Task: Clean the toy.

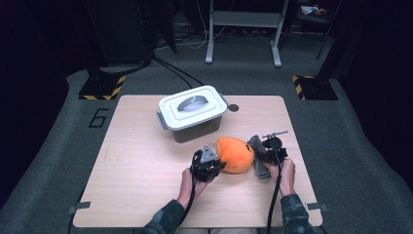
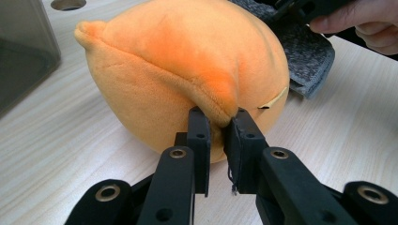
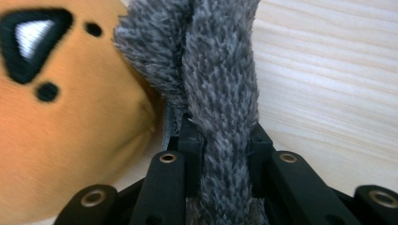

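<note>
Gripping from both sides, you had the orange plush toy (image 1: 235, 154) pinned low and right of centre in the high view, resting on the wooden surface (image 1: 141, 165). Your left tongs (image 1: 210, 168) were closed on a fold of the toy's seam; in the left gripper view the jaws were pinched on only a thin ridge of orange fabric (image 2: 220, 119). Your right tongs (image 1: 267, 155) were clamped on the grey furry part (image 3: 220, 93), which stood bunched between the jaws in the right gripper view, with the toy's black-and-white stitched eye (image 3: 33, 40) at the upper left of that frame.

My judgement was that the left hold was the weak one: so little fabric sat between the jaws that a pull away from the right hand could have let the seam slip out. If you had lifted unevenly, the toy's round body could have swung and rolled off that pinch. The grey fur could also have stretched or slid through the right jaws.

Farther up the frame, the lidded white bin (image 1: 193, 113) stood near the toy but apart from it, its lid on, so it would have blocked any drop.
</note>
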`<act>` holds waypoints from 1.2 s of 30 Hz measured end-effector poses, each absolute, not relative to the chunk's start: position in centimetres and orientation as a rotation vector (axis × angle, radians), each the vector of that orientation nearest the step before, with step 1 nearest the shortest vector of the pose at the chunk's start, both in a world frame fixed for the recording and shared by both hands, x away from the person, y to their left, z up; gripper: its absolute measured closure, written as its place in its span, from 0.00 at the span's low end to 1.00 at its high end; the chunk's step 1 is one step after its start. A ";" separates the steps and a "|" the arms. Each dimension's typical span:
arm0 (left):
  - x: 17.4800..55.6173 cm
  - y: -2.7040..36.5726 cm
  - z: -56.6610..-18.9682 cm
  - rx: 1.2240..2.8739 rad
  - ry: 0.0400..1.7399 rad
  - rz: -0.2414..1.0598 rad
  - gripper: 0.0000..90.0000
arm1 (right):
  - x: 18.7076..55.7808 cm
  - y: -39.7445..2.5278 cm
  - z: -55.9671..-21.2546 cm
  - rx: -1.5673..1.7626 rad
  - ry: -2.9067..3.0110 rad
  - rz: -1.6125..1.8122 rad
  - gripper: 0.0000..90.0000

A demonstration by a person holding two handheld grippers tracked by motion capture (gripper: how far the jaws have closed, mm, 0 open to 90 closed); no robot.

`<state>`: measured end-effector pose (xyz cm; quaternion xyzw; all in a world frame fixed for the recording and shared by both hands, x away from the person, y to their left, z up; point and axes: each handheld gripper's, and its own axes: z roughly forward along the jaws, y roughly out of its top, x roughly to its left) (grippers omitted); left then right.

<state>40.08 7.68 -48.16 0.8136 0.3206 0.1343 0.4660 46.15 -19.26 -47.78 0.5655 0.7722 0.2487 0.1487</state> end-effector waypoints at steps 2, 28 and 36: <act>40.0 7.6 -48.2 1.993 0.788 0.328 0.89 | 45.9 -19.5 -47.4 1.623 2.204 0.722 0.83; 40.0 7.4 -48.1 2.003 0.775 0.328 0.89 | 43.8 -9.0 -40.5 1.186 2.372 0.913 0.82; 40.0 7.4 -48.1 2.007 0.773 0.315 0.89 | 44.1 -11.3 -40.8 1.244 2.297 0.861 0.82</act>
